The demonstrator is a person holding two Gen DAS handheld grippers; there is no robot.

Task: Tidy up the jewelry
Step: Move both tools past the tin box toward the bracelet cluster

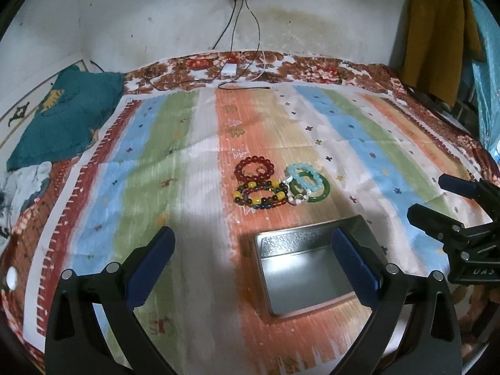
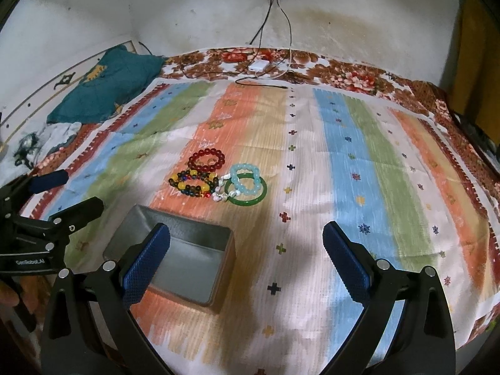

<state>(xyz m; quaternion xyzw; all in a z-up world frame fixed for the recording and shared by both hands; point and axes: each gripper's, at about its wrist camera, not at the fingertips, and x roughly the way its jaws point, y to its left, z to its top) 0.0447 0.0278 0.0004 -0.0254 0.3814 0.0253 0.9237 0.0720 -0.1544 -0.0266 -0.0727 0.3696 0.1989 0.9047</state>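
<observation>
Both grippers hover level over the cloth (image 2: 312, 162), jaws wide apart, holding nothing: left gripper (image 1: 253, 259) above the tin (image 1: 300, 275), right gripper (image 2: 247, 250) beside it. Bracelets (image 2: 218, 181) lie clustered just beyond the tin.

**Materials and finishes on the bed**

A matt woven cloth (image 2: 343, 168), striped and faintly ribbed, is being shown spread over the bed. A dull brushed-metal tin (image 2: 187, 262) is being seen on it, its inside softly reflecting light. Glossy glassy beads are being displayed in the red bracelet (image 1: 254, 168) and the multicoloured bracelet (image 1: 261, 195); the green bangle (image 2: 248, 192) is being seen smooth and polished. The left tool (image 1: 253, 268) is being shown in matt black plastic, with its blue pads (image 1: 150, 268) finely knurled.
</observation>
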